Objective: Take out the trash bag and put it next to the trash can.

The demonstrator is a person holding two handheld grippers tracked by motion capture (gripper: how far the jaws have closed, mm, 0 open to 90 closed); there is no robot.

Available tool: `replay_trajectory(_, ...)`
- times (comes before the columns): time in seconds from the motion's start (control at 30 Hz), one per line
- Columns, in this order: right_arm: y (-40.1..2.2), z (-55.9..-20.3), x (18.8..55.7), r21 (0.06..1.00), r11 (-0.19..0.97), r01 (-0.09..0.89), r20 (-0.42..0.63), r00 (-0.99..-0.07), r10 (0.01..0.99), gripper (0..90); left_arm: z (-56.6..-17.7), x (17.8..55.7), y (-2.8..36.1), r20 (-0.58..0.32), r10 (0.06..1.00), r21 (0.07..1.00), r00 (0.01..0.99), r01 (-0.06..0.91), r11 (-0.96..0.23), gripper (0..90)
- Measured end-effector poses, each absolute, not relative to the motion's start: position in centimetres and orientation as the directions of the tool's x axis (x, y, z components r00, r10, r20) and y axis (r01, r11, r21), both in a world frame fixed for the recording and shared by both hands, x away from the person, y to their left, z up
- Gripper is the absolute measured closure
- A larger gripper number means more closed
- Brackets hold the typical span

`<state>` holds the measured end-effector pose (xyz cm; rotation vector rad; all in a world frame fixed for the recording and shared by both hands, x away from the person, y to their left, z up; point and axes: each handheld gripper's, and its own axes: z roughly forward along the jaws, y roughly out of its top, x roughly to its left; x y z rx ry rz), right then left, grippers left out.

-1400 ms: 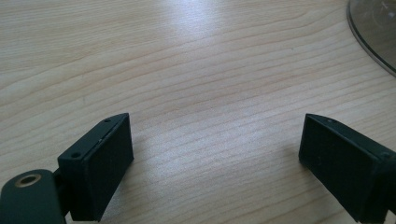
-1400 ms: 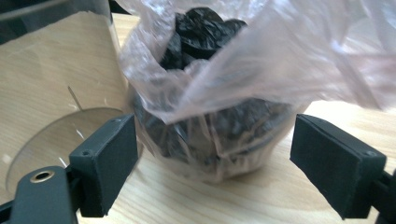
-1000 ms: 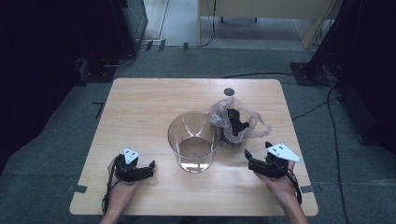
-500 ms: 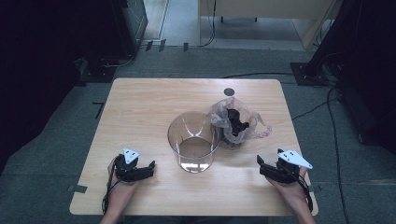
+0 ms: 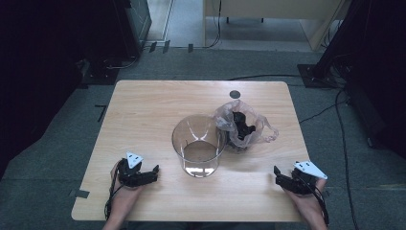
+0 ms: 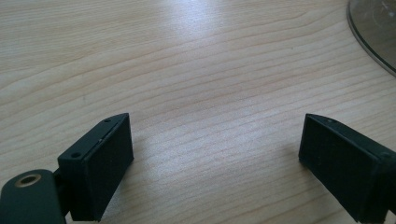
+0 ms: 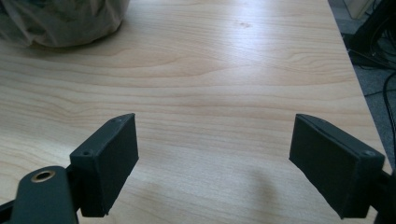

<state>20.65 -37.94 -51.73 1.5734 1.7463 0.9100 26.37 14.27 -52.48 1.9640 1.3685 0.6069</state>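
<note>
Right gripper [image 5: 283, 176] wide open, empty, on tabletop [image 5: 153, 110] right of clear jar [image 5: 198, 151]; left gripper [image 5: 146, 173] same, left of it. Plastic bag [image 5: 242, 125] touches jar's right side: soft, light, slippery; pinch its handle loop.

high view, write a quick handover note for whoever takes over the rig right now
Left gripper: jaws open, holding nothing, resting near the front left of the table.
Right gripper: jaws open, holding nothing, near the front right edge.
Clear container stands upright at mid-table, apparently empty.
Plastic bag with dark items inside sits touching its right side.
Done: nothing visibly moved into the container.
Left: probably grasping the bag and getting its contents into the container.
</note>
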Motion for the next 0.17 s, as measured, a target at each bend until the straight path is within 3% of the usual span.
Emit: replay_trajectory(0.17,-38.41,-51.2,20.19,0.831,0.005,0.556,0.045,-0.076,0.996,15.4,-52.48,26.39,14.27,0.003,0.938,0.738,0.346,0.632,-0.236,9.2)
